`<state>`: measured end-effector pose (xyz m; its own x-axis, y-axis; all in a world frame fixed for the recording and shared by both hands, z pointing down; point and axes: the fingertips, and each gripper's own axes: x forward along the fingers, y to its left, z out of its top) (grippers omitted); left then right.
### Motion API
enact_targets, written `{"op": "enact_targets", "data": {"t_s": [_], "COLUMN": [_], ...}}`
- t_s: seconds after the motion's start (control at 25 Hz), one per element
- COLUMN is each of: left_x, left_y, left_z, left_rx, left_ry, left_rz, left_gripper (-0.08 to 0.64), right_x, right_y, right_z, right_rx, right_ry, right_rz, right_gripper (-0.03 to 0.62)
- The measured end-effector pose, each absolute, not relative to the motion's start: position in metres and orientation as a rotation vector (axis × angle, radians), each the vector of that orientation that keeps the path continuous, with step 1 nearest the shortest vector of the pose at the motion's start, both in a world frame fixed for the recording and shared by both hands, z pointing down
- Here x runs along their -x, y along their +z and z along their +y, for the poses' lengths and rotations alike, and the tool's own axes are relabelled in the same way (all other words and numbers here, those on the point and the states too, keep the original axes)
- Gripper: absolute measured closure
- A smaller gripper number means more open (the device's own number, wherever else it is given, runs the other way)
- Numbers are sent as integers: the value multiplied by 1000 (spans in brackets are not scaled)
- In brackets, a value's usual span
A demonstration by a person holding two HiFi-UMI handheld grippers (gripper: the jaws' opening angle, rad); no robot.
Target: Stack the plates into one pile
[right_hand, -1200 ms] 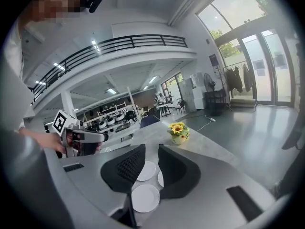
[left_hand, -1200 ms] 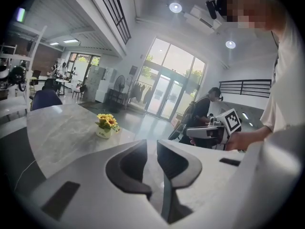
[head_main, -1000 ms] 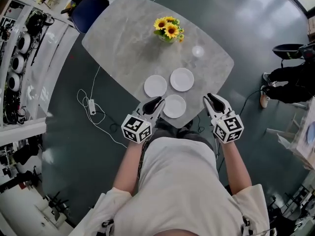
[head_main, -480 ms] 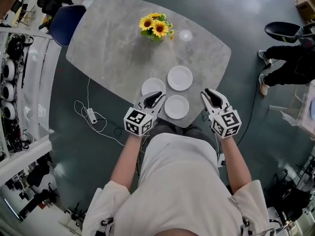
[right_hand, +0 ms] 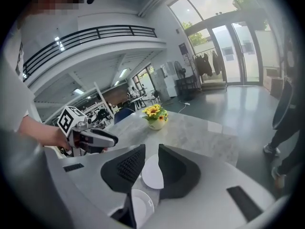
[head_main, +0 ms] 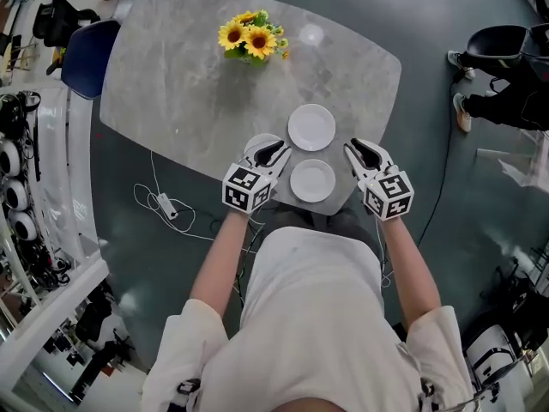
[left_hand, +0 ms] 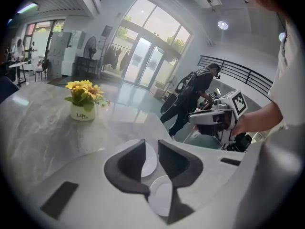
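Three white plates lie apart on the grey worktop, all in the middle of the head view, close to the lower edge of the worktop. The far plate is highest in the frame and the near plate is just below it. The left plate is partly covered by the left claw, which hangs over it. No pile exists yet. The jaws of the left claw have just been opening and stand moderately apart, with nothing between them; the plates seen through the gap lie on the worktop beyond. The right claw is to the right of the near plate, its jaws about half apart and also empty. The plates look like glazed ceramic, so I judge them stiff, rather light, smooth and easy to chip. As each lies flat, the rim is the only good place to take hold, one jaw under the edge and one on top. A shallow grip may let the plate slip. A pot of sunflowers stands well apart, in the upper part of the frame.
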<state>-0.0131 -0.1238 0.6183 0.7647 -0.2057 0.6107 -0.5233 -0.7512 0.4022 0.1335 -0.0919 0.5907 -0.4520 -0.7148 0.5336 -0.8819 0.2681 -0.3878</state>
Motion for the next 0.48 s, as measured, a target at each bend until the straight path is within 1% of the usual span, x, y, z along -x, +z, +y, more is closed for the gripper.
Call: {"op": "enact_targets", "data": {"t_s": [0.48], "left_x": [-2], "left_y": [710], "left_z": [-143], "left_rx": [-2324], "left_ry": [1022], "left_rz": [-350], "left_gripper": [457], "right_x": [-134], "right_y": [680], "right_z": [-95], "right_rx": [-1540], "right_ry": [1165], "right_rz": [-2137], "right_gripper": [488]}}
